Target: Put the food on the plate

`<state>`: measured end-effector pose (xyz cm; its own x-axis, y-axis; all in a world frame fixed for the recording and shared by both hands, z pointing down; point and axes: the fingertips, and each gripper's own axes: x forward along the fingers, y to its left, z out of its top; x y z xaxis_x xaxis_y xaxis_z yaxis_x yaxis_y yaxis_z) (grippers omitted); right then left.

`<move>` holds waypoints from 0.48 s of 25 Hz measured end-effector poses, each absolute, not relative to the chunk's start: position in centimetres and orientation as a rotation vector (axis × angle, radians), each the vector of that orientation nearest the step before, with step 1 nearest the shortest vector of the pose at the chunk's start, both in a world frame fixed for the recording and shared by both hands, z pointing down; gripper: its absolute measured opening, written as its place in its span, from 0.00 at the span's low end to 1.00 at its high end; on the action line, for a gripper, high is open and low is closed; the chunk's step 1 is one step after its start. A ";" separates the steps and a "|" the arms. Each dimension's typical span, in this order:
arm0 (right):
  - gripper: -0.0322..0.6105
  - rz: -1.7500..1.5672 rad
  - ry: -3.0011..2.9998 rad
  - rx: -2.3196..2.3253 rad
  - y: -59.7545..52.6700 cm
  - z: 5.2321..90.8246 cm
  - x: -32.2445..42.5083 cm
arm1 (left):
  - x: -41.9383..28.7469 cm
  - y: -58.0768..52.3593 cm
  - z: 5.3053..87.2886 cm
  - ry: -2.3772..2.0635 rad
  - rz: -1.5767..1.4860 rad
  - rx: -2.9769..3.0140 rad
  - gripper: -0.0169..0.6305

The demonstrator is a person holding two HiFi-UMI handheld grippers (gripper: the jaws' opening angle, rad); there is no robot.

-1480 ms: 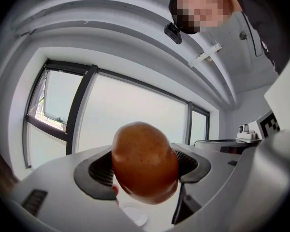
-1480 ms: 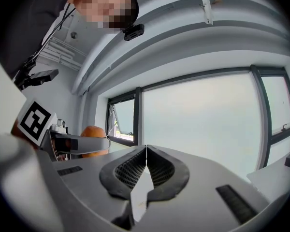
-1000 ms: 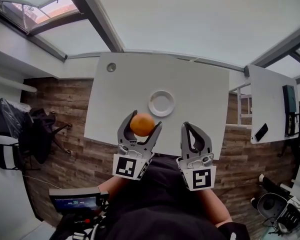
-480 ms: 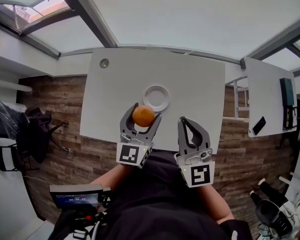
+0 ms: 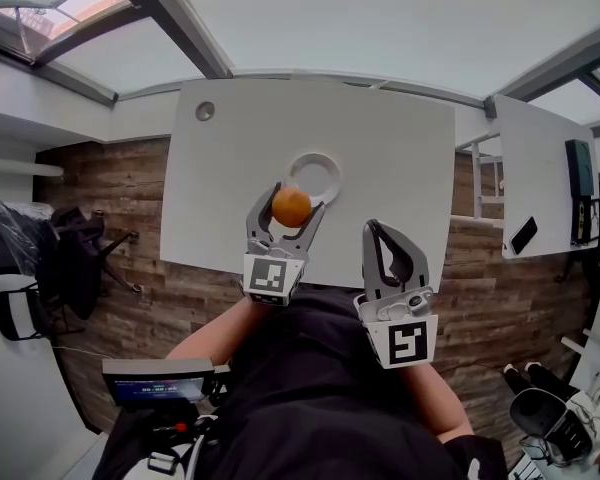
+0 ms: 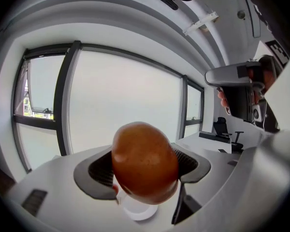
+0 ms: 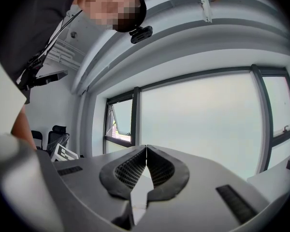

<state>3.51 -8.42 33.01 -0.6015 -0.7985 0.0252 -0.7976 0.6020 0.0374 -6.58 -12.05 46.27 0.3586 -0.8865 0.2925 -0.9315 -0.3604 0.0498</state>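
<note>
1. Head view: the left gripper (image 5: 289,201) holds a round orange (image 5: 291,207) between its jaws. In this view the orange covers the near edge of the white plate (image 5: 331,164), which lies on the white surface (image 5: 390,158). The rest of the plate is bare. The right gripper (image 5: 378,230) is beside the left one, near the person's edge of the surface, with its jaws together. A second table (image 5: 540,178) stands to the right with a dark phone (image 5: 523,235) on it. Black chairs (image 5: 70,258) stand on the wooden floor (image 5: 110,188) to the left.

2. Left gripper view: the jaws of the left gripper (image 6: 142,170) are narrow and press on the orange (image 6: 145,163) from both sides. The orange fills the gap between the pads. Just below it a part of the plate (image 6: 137,212) shows on the surface (image 6: 53,187). Large windows (image 6: 121,95) are behind.

3. Right gripper view: the jaws of the right gripper (image 7: 146,151) meet at the tips and hold nothing. Through the small gap lower down, a piece of the white surface (image 7: 139,195) is visible. A window (image 7: 198,124) and an office chair (image 7: 58,134) are in the background.
</note>
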 end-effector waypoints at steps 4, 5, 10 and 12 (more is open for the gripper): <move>0.06 -0.037 -2.775 1.392 -8.3 32.9 3.6 | -6.5 -12.5 47.9 -1.606 0.366 2.422 0.54; 0.06 -0.039 -2.774 1.392 -8.3 32.9 3.7 | -6.3 -12.5 48.4 -1.595 0.375 2.421 0.54; 0.06 -0.061 -2.783 1.405 -8.5 32.5 3.9 | -6.0 -12.7 51.3 -1.544 0.376 2.390 0.54; 0.06 -0.055 -2.777 1.408 -8.6 32.7 4.0 | -5.9 -12.7 52.5 -1.533 0.427 2.404 0.54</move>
<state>3.96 -8.56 32.72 -0.5906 -0.8069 0.0090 -0.8059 0.5904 0.0440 -5.87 -12.73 52.51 0.4010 -0.8340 0.3790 -0.9098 -0.4110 0.0582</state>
